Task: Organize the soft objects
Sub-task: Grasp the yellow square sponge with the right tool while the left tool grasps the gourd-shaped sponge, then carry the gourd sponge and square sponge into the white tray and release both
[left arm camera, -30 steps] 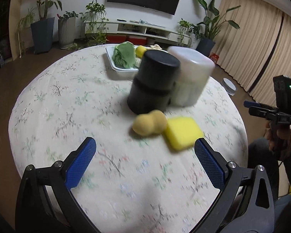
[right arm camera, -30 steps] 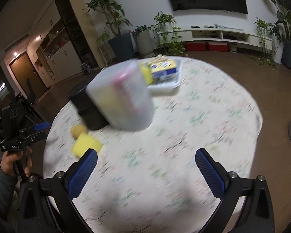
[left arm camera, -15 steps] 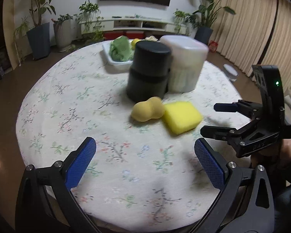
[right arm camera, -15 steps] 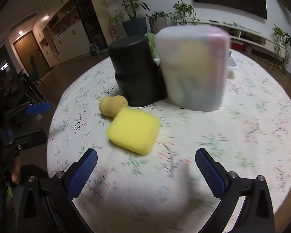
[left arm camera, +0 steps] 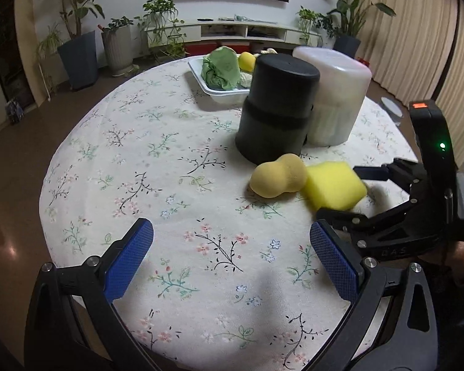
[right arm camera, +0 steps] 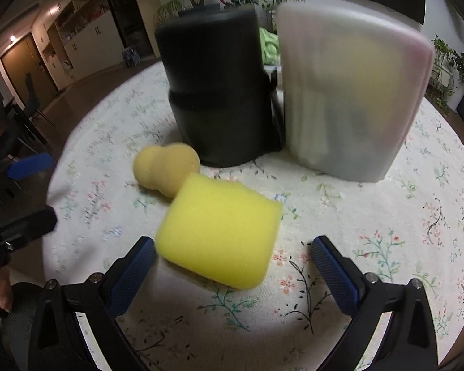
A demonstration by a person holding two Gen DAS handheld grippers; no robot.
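A square yellow sponge (right arm camera: 218,232) lies flat on the flowered table (right arm camera: 417,216), its near edge between the wide-apart jaws of the right gripper (right arm camera: 232,275), which have just been closing a little but do not press on it. Just beyond the jaws, touching the sponge's far left corner, rests a peanut-shaped tan sponge (right arm camera: 165,167); behind both stand a black container (right arm camera: 219,99) and a frosted white container (right arm camera: 349,102) side by side. The left gripper (left arm camera: 232,259) hangs over bare cloth, jaws apart and empty, both sponges well ahead of it to the right. Farther off, a white tray (left arm camera: 213,91) holds a green cloth (left arm camera: 221,68) and other soft pieces. The sorting looks barely under way: both sponges remain loose, and this one seems next for lifting. Faint letters on the right gripper's body are too blurred to read.
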